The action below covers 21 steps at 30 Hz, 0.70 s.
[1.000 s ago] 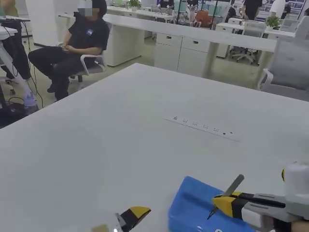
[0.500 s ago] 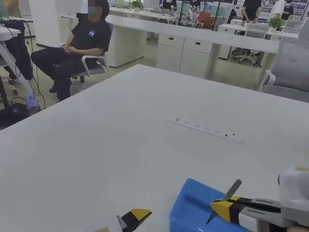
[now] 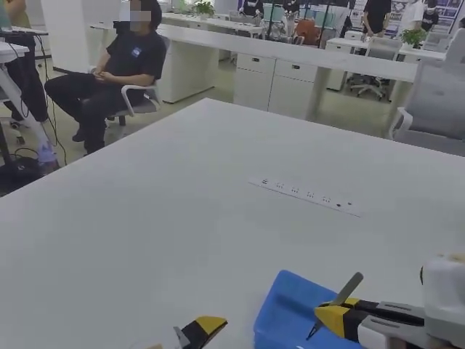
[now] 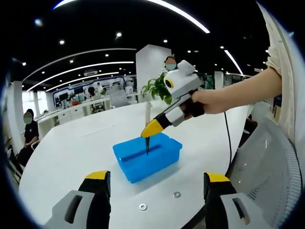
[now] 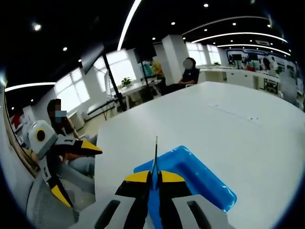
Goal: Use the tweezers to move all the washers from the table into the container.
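Right gripper (image 5: pixel 155 179) has its jaws pressed together on the tweezers (image 5: pixel 155 149), whose thin tips point down over the blue container (image 4: pixel 143 169); whether a washer sits between the tips is too small for me to tell. Left gripper (image 4: pixel 157 176) hangs low over the white table (image 4: pixel 71 152) with its jaws spread wide and nothing in them. Between those jaws in the left gripper view I see one washer (image 4: pixel 143 206) lying flat on the table and a second washer (image 4: pixel 177 194) near it, both just short of the container's front wall. I judge that the step in hand is a drop into the container, or the turn back for the next washer. To do it well, I would bring the tips down inside the walls before easing the squeeze, so nothing bounces out. For the next pick I would come in at a shallow angle, put one tine through the washer's hole and nip the ring, since flat metal on a smooth top will probably skate away. The left gripper could steady the container. Farther off, a socket strip (image 3: pixel 305 193) lies in the tabletop.
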Available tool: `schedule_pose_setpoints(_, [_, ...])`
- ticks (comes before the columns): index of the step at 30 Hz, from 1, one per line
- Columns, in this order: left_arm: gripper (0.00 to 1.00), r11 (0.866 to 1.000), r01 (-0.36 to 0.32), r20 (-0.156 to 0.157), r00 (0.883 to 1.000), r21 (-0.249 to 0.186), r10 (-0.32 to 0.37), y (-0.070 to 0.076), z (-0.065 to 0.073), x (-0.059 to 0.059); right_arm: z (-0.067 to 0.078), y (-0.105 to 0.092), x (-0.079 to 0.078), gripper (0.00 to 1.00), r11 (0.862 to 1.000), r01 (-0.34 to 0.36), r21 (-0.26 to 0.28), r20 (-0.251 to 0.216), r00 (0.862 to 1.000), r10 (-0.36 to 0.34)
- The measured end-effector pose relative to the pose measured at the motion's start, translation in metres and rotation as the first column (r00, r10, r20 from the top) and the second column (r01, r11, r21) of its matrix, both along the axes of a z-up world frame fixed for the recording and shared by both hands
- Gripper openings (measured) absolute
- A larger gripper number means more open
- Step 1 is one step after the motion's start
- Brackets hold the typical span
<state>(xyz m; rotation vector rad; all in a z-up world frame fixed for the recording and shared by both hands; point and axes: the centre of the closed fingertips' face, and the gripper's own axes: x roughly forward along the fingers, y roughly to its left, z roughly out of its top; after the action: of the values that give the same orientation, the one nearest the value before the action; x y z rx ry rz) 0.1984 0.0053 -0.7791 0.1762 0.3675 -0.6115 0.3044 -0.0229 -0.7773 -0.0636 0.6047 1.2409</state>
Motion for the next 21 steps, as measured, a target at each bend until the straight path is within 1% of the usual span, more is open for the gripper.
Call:
schedule_pose_setpoints(3, [0.81,1.0,0.0,0.0,1.0,0.0,0.0,0.0,0.0,0.0,0.003,0.001,-0.004,0.03,1.0,0.0,0.018,-0.002,1.0,0.0])
schedule_pose_setpoints(6, [0.81,1.0,-0.003,0.0,1.0,-0.003,0.003,0.0,0.0,0.0,0.005,0.003,-0.012,0.03,0.999,-0.003,0.04,-0.014,1.0,0.004])
schedule_pose_setpoints(10, [0.81,1.0,0.0,0.001,1.0,-0.004,0.0,0.0,0.0,0.0,0.003,0.005,-0.025,0.03,0.998,-0.027,0.053,-0.018,0.999,0.028])
schedule_pose_setpoints(11, [0.81,1.0,0.001,0.001,1.0,-0.005,-0.001,0.0,0.001,0.0,0.001,0.006,-0.03,0.03,0.997,-0.043,0.058,-0.037,0.998,0.045])
schedule_pose_setpoints(12, [0.81,1.0,0.001,0.002,1.0,-0.005,-0.001,0.0,0.001,0.0,-0.001,0.006,-0.033,0.03,0.997,-0.051,0.058,-0.042,0.998,0.053])
schedule_pose_setpoints(16, [0.81,1.0,-0.001,0.003,1.0,-0.005,0.001,0.0,0.001,0.0,-0.008,0.007,-0.042,0.03,0.997,-0.055,0.049,-0.04,0.998,0.057])
schedule_pose_setpoints(18, [0.81,1.0,-0.001,0.002,1.0,-0.008,0.001,0.0,0.001,-0.001,-0.012,0.007,-0.047,0.03,0.997,-0.06,0.047,-0.054,0.997,0.062])
schedule_pose_setpoints(21, [0.81,1.0,-0.001,0.004,1.0,-0.008,0.001,0.0,0.002,0.0,-0.026,0.006,-0.056,0.03,0.997,-0.075,0.016,-0.065,0.995,0.076])
